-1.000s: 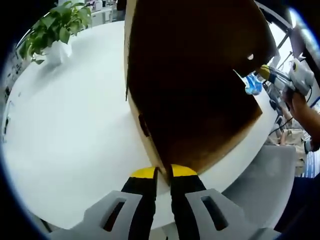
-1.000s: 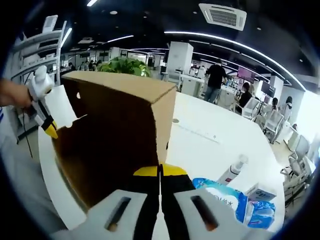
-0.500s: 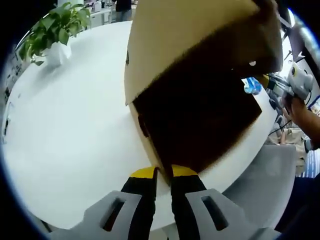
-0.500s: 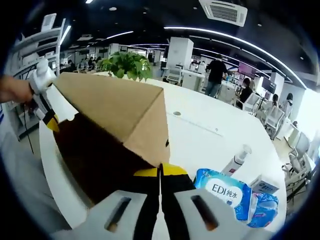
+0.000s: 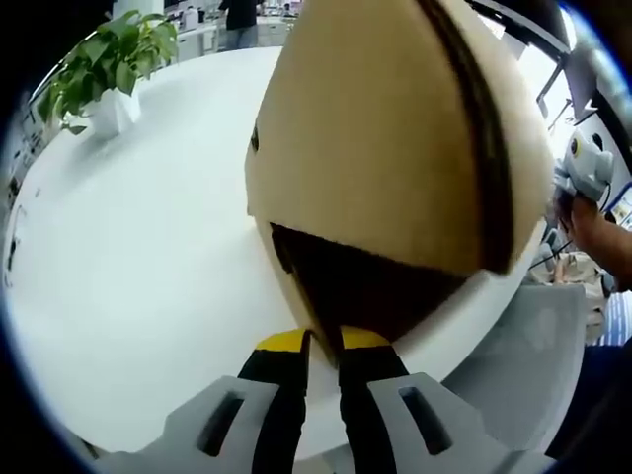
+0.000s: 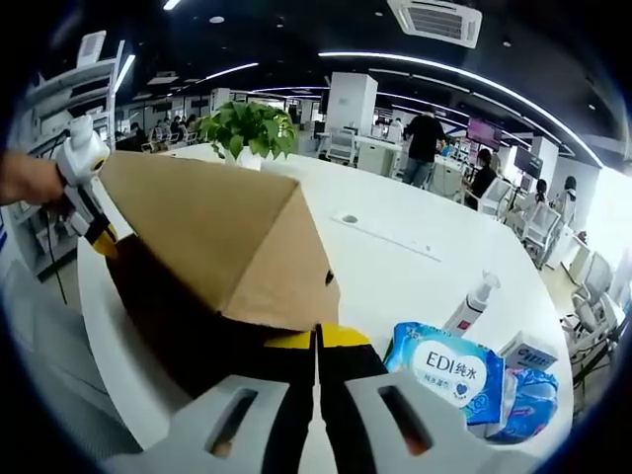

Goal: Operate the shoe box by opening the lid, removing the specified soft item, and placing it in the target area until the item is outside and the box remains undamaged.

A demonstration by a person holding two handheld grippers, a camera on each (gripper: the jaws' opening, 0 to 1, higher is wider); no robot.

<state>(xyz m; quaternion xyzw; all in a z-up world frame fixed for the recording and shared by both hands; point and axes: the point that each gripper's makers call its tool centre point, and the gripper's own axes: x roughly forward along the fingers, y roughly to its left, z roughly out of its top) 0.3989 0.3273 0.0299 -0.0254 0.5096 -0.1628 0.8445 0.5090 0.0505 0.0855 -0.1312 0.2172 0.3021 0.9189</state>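
One cardboard shoe box sits on the white table, lid nearly down. The left gripper pinches its near corner edge; the right gripper, jaws pressed together, pinches the opposite corner. Beside it lie two wipes packs, one spray bottle and one potted plant.

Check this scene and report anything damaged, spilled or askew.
No damage or spill shows. The cardboard box lid sits at a slant, only part-closed, leaving a dark gap above the box interior. Both the left tool and right tool pinch box edges.
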